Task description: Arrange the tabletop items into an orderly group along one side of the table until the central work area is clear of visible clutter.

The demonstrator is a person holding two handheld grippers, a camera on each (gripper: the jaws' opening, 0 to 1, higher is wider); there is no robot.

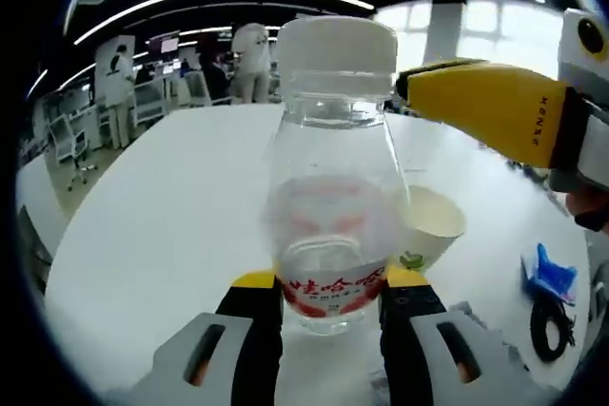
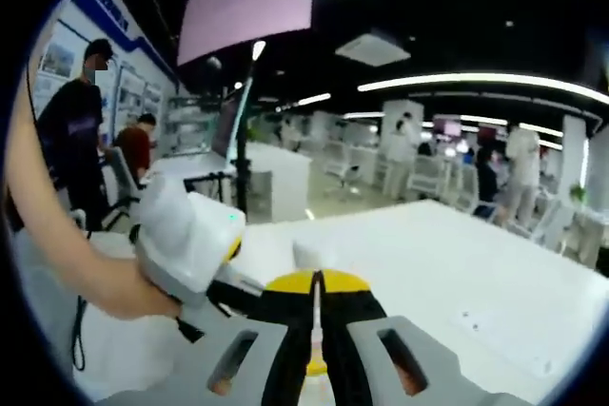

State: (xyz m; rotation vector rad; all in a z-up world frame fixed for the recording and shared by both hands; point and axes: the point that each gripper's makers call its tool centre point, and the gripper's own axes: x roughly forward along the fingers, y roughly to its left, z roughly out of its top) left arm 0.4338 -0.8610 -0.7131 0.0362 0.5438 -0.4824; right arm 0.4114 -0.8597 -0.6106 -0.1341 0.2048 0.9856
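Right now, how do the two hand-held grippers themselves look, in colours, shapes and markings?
The left gripper has black jaws with yellow tips on grey slotted bases. The right gripper is built the same way. Seen in the left gripper view, its yellow side bears small dark lettering, against a white body.

Clear bottle (image 1: 334,178), white cap, upright between left gripper (image 1: 331,290) jaws; paper cup (image 1: 430,225) just behind on table (image 1: 162,225).

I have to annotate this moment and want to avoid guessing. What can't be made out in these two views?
- Left gripper view: the clear plastic bottle with white cap hides part of the white paper cup.
- The blue and black items are cut by the edge, unidentifiable.
- Right gripper view: the shut right gripper covers the table beneath; the left gripper hides most of the bottle.
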